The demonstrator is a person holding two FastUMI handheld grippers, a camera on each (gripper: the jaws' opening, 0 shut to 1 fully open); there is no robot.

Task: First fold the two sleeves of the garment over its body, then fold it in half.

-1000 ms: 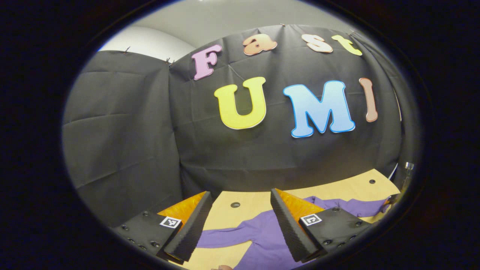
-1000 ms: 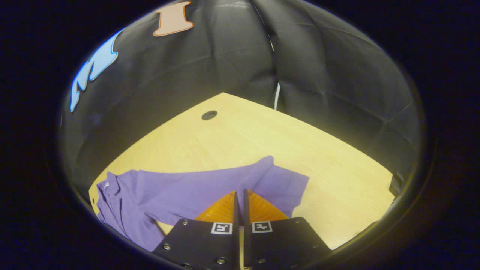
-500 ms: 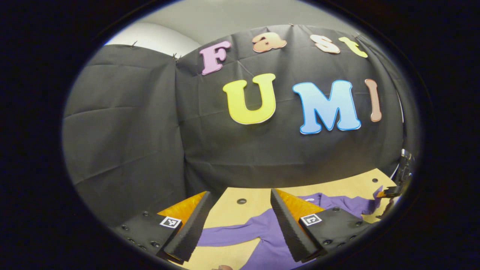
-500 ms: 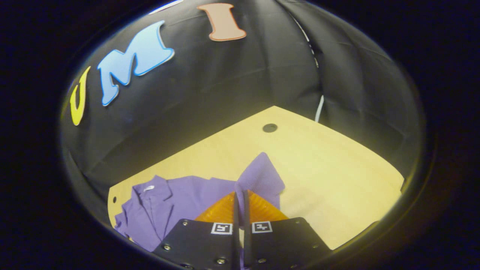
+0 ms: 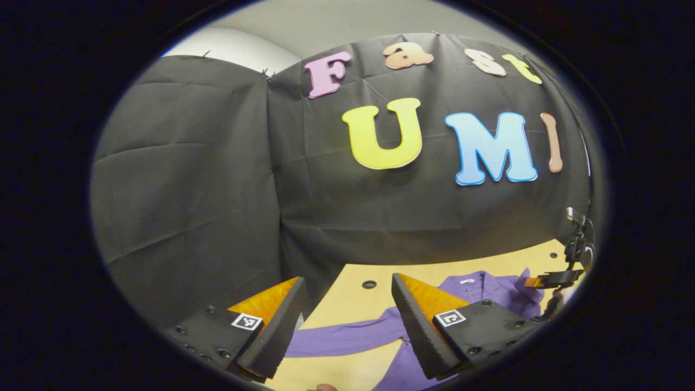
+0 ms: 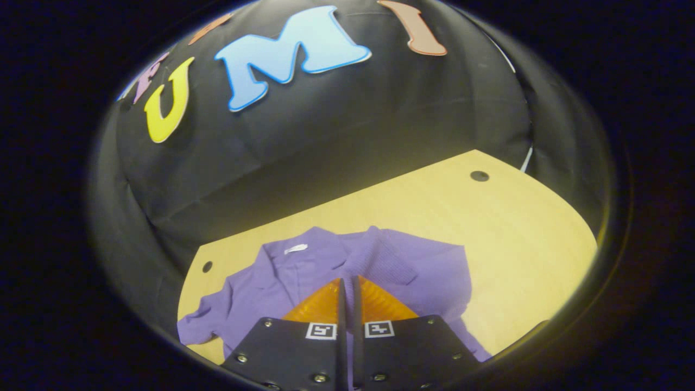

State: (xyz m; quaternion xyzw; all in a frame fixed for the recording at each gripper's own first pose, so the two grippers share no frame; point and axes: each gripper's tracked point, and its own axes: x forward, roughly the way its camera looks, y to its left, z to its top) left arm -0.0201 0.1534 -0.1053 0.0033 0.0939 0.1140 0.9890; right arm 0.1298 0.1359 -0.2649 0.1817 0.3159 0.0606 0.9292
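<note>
A purple garment (image 6: 293, 271) lies on the wooden table (image 6: 488, 228), collar and white tag toward the wall. My right gripper (image 6: 347, 278) is shut on its right sleeve's ribbed cuff (image 6: 380, 255), holding it over the garment's body. In the left gripper view the same gripper (image 5: 554, 279) appears at the far right edge above the garment (image 5: 478, 290). My left gripper (image 5: 347, 279) is open and holds nothing; it hovers above the other sleeve (image 5: 347, 339), which stretches flat to the left.
Black cloth walls close off the table's back and sides. Small dark holes (image 6: 479, 175) (image 6: 207, 266) mark the tabletop near its far corners. Bare wood (image 6: 532, 260) lies right of the garment.
My right gripper has swung the pinched sleeve from the table's right side in over the garment's body. The left gripper stays open and has turned slightly left.
</note>
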